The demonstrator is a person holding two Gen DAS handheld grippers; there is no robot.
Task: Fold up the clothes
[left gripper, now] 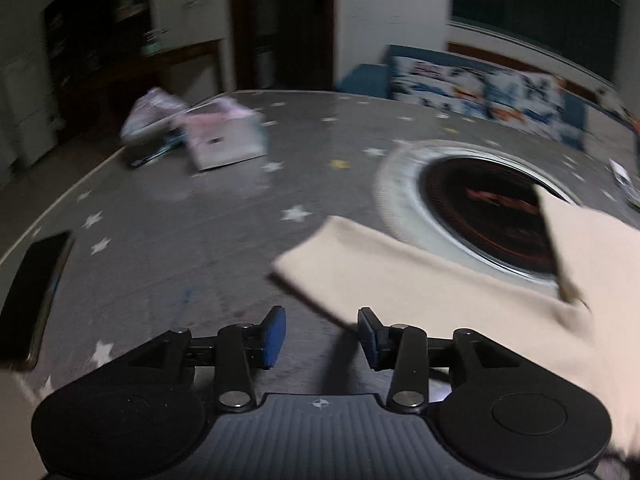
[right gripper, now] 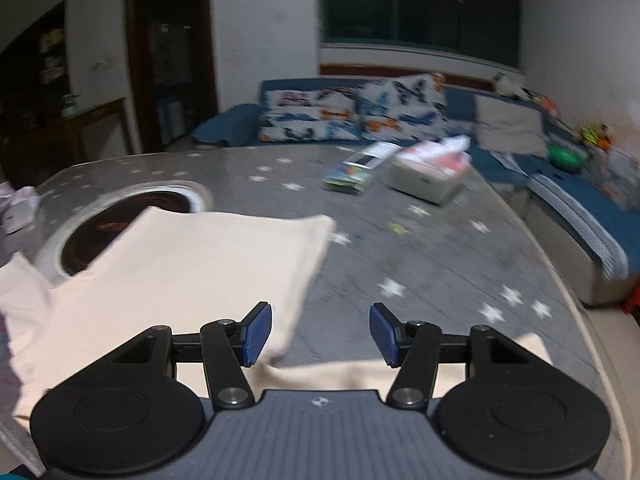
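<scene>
A cream garment (left gripper: 400, 276) lies on the grey star-patterned table (left gripper: 180, 232), and part of it covers a round black cooker plate (left gripper: 488, 216) set into the tabletop. In the left wrist view my left gripper (left gripper: 321, 314) is open just off the garment's near left edge, with bare table between its blue pads. The garment (right gripper: 192, 264) lies folded over itself in the right wrist view, with another strip of it along the near table edge. My right gripper (right gripper: 320, 308) is open above the folded part's right edge, nothing between its pads.
A dark phone (left gripper: 32, 296) lies at the table's left edge. Pink and white packets (left gripper: 216, 140) sit at the far left. A tissue box (right gripper: 432, 176) and a colourful booklet (right gripper: 352, 172) sit at the far right. A blue sofa (right gripper: 240, 124) with patterned cushions runs behind and to the right.
</scene>
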